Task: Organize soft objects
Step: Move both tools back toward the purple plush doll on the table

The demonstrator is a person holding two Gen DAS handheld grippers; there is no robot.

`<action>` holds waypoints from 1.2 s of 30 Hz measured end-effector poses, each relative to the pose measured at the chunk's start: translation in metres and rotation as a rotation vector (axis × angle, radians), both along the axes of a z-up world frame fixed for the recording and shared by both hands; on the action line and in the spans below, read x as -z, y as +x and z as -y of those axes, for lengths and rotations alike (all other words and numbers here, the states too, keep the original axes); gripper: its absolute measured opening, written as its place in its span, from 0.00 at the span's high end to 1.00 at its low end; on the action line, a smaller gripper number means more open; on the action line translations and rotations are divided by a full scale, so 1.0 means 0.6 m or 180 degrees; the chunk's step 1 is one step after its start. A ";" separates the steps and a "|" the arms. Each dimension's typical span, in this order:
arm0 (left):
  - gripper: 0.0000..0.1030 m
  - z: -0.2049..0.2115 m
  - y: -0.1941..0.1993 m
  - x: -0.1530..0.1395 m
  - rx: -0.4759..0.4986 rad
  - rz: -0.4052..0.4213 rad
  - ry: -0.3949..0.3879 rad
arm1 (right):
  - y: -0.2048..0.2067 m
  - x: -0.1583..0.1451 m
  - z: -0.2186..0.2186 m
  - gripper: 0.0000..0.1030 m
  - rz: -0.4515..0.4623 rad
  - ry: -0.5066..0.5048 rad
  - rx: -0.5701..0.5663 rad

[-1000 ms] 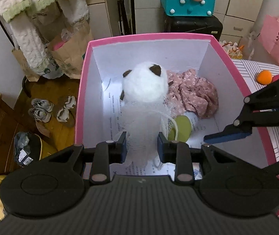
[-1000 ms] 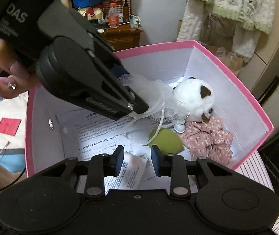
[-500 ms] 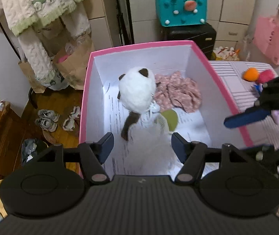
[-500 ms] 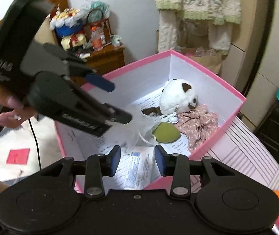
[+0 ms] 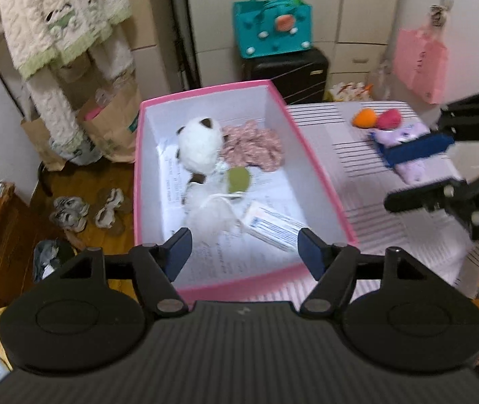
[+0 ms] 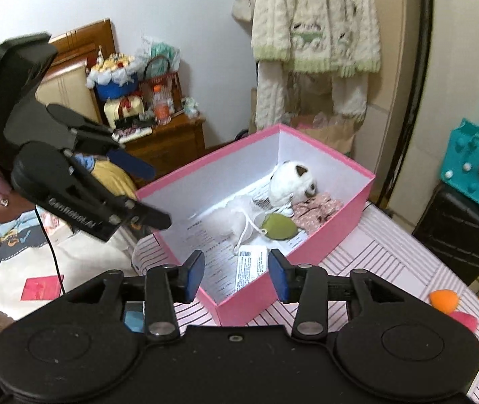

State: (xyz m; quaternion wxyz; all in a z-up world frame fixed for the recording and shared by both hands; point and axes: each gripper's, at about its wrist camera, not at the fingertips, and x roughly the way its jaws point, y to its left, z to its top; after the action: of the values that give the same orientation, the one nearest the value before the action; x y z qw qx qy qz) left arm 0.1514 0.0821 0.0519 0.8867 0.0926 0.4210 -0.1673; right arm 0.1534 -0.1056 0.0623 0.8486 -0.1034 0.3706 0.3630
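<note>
With the white mesh pouch (image 5: 211, 217) lying loose in the pink box (image 5: 320, 181) just ahead of my fingers, both my left gripper (image 5: 244, 252) and right gripper (image 6: 236, 274) are opening, nothing between them, clear to fetch the orange sponge (image 5: 363, 118) off to my right.

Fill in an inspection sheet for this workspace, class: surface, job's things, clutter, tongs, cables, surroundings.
Surface: striped table top bearing pink box.
Job's things: in the box, white plush toy, floral cloth, green pad, white mesh pouch; on the table, orange ball, pink ball, lilac pouch.
Clutter: printed papers in the box.
Tongs: left tongs and right tongs opening, nothing between them.
Cables: black cable.
Surroundings: teal bag, black suitcase, hanging knitwear, shoes.
</note>
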 end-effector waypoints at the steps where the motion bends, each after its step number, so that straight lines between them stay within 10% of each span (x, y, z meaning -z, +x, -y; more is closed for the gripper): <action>1: 0.33 0.004 -0.010 -0.002 0.0035 0.0024 -0.0007 | -0.009 -0.006 0.006 0.53 0.0047 0.0020 0.0021; 17: 0.15 0.095 -0.124 -0.033 0.0685 0.0448 0.0226 | -0.155 -0.033 0.104 0.37 0.0327 0.0133 0.0277; 36: 0.14 0.213 -0.069 0.035 0.1109 0.0343 -0.0279 | -0.198 0.040 0.196 0.28 0.0456 0.0159 0.0693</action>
State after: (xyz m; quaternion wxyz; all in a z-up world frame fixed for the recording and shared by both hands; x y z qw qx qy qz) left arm 0.1101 -0.0459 0.0310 0.8687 0.1343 0.3428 -0.3313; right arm 0.0348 -0.2229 0.0383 0.9096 -0.0670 0.3089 0.2695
